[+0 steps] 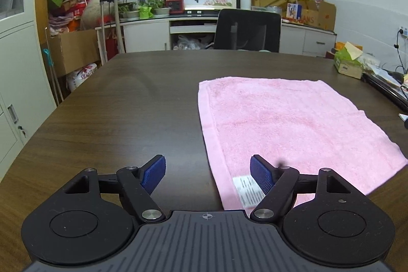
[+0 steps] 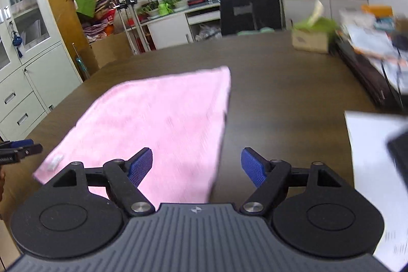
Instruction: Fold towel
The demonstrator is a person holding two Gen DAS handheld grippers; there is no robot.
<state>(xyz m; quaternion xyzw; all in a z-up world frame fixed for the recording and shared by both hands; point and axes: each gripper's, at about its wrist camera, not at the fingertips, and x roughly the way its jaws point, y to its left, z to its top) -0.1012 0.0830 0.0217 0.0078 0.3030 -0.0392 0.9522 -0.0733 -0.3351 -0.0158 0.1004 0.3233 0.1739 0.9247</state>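
Note:
A pink towel lies flat on the dark wooden table, with a white care label at its near left corner. My left gripper hovers open over that corner, its right pad above the label and its left pad over bare wood. In the right wrist view, which is blurred, the same towel spreads ahead and left. My right gripper is open over the towel's near right edge, nothing between its pads. The left gripper's fingertips show at that view's left edge.
A black office chair stands at the table's far side. A green tissue box and a dark tray of papers sit along the right edge. A white sheet lies at the near right. Cabinets stand on the left.

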